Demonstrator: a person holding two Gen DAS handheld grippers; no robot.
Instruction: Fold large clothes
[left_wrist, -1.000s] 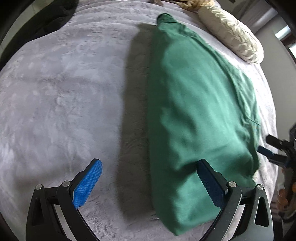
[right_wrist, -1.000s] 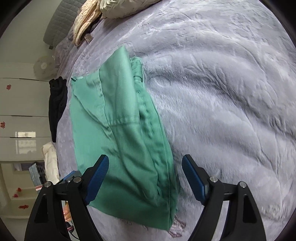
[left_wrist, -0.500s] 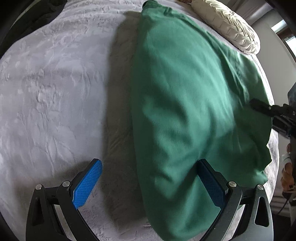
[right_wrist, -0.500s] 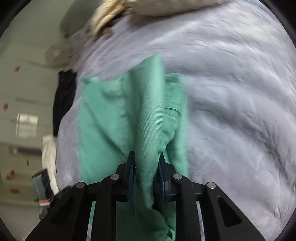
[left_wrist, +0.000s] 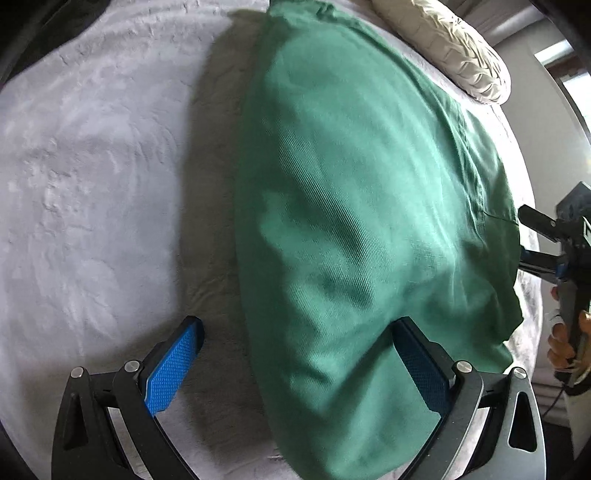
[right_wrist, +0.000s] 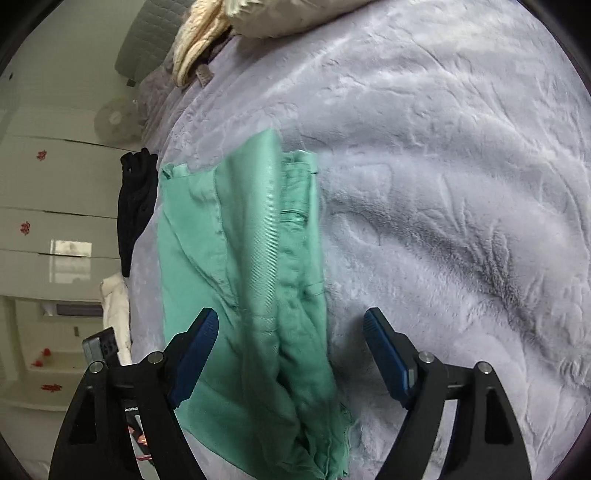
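Left hand-held gripper (left_wrist: 293, 363): its blue-padded fingers are standing wide apart and gripping nothing. They are straddling the near end of the green garment (left_wrist: 354, 221), one pad over bare blanket and the other beside the cloth's raised fold, probably so that closing would pinch that end for the next fold.

Right hand-held gripper (right_wrist: 290, 349): its jaws are likewise spread and empty. The garment's bunched long edge (right_wrist: 295, 295) is running up between the two pads without visibly touching either, which suggests a spot chosen for taking hold along that edge.

The green garment is lying lengthwise on the bed's grey plush blanket (left_wrist: 92, 166), already narrowed into a long doubled strip with a seam and ridged layers showing in the right wrist view. Its surface is billowing slightly in the left wrist view, so the cloth is probably not settled flat.

Beyond the garment's far end, a cream quilted pillow (left_wrist: 443, 44) is lying at the head of the bed. To the garment's left in the right wrist view, a black piece of clothing (right_wrist: 135, 210) is hanging over the bed's edge, with white cabinets (right_wrist: 55, 206) behind it.

Judged progress: lengthwise folding is done; crosswise folding is remaining.
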